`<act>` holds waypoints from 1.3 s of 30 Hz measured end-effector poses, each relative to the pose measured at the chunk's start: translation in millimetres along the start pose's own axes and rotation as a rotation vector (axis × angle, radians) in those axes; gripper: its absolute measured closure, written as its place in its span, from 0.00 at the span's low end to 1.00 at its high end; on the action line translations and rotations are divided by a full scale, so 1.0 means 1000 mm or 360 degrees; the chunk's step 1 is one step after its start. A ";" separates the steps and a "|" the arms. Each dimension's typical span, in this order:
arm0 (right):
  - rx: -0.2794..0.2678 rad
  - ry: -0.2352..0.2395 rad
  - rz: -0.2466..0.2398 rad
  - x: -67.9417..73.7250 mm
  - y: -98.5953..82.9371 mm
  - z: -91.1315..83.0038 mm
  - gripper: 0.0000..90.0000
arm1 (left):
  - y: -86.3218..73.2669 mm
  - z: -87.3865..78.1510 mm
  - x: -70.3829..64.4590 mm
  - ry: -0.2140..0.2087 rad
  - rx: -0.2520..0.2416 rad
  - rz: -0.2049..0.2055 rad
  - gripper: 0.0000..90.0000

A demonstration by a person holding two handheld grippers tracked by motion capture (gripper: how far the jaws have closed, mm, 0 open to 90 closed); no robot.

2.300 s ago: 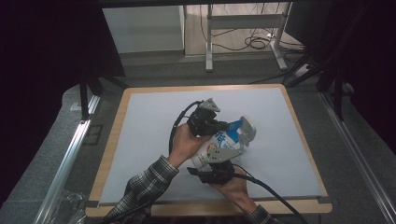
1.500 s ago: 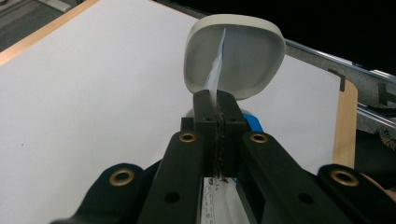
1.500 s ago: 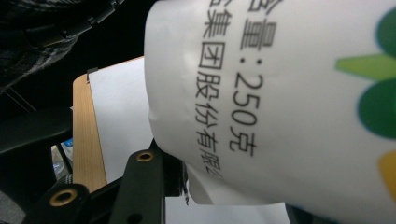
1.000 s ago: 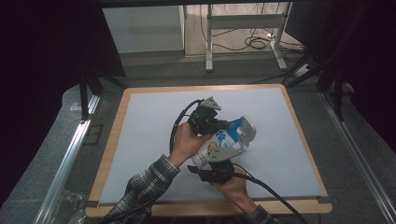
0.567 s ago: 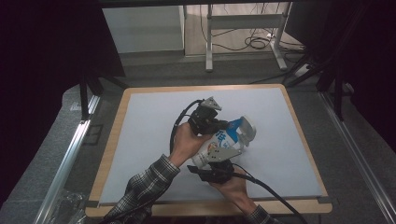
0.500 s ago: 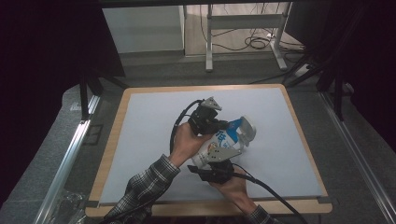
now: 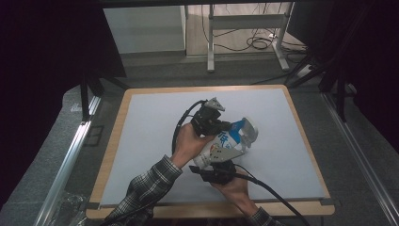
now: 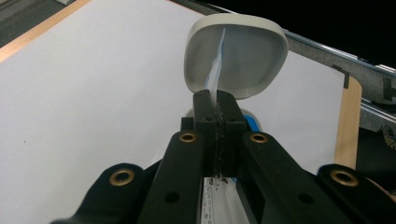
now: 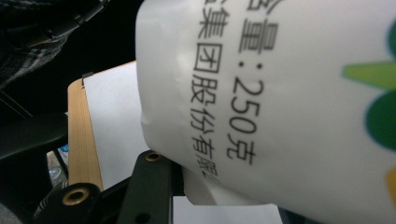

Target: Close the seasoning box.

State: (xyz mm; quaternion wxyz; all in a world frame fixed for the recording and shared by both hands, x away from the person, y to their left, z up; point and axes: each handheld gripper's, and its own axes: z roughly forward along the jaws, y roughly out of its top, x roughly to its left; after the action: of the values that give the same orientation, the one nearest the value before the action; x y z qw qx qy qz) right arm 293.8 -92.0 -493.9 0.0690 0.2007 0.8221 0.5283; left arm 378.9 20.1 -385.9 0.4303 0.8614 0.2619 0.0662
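Above the middle of the white-topped bench with a pale wooden rim (image 7: 111,141), both hand-held grippers met at a white plastic cup with blue and green printing and a rounded-square white rim (image 7: 229,139), which was held off the surface and tilted, its rim pointing up and to the right in the high view. The left hand-held gripper (image 7: 212,123) sat at the upper left of the cup; in the left gripper view its black jaws stood pressed almost together, pinching a thin white and blue foil lid flap (image 8: 215,74) that rose edge-on across the cup's rim (image 8: 236,56). The right hand-held gripper (image 7: 217,165) lay under the lower end of the cup, the right hand (image 7: 234,186) beneath it, with its cable trailing off toward the bench's near right corner. In the right gripper view the cup's printed wall (image 9: 289,102) pressed close against the camera, with one black jaw visible under it and the other hidden, so how far those jaws were parted could not be told. The left forearm wore a plaid sleeve (image 7: 146,188).
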 end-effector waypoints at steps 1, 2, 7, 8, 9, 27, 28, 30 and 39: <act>0.0000 0.0001 0.0001 0.000 0.000 0.000 0.73 | 0.000 0.000 0.000 0.0000 0.0002 0.0000 0.99; 0.0000 0.0001 0.0001 0.000 0.000 0.000 0.73 | 0.000 0.000 0.000 0.0000 0.0004 -0.0001 0.99; -0.0011 0.0001 -0.0008 0.000 0.001 0.000 0.73 | 0.001 0.000 -0.001 0.0001 0.0012 0.0000 0.99; -0.0010 0.0001 -0.0006 0.000 0.001 0.000 0.74 | 0.001 0.001 -0.001 0.0001 0.0013 0.0001 0.99; -0.0002 0.0001 0.0000 0.000 0.001 0.000 0.74 | 0.001 0.001 -0.001 0.0001 0.0013 -0.0001 0.99; -0.0017 -0.0008 -0.0022 0.000 0.002 0.000 0.73 | 0.001 0.001 -0.002 -0.0005 0.0016 -0.0005 0.99; -0.0017 -0.0008 -0.0022 0.000 0.002 0.000 0.73 | 0.001 0.001 -0.002 -0.0005 0.0016 -0.0005 0.99; -0.0020 -0.0013 -0.0028 0.001 0.002 0.000 0.73 | 0.002 0.001 -0.002 -0.0007 0.0019 -0.0006 0.99; -0.0033 -0.0006 -0.0024 0.000 0.002 0.000 0.74 | 0.003 0.001 -0.002 0.0000 0.0028 -0.0008 0.99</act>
State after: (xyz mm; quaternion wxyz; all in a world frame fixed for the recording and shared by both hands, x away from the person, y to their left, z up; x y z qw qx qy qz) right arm 294.1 -91.2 -491.7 0.0765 0.1949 0.8180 0.5358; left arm 378.9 16.7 -384.3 0.4228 0.8644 0.2647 0.0627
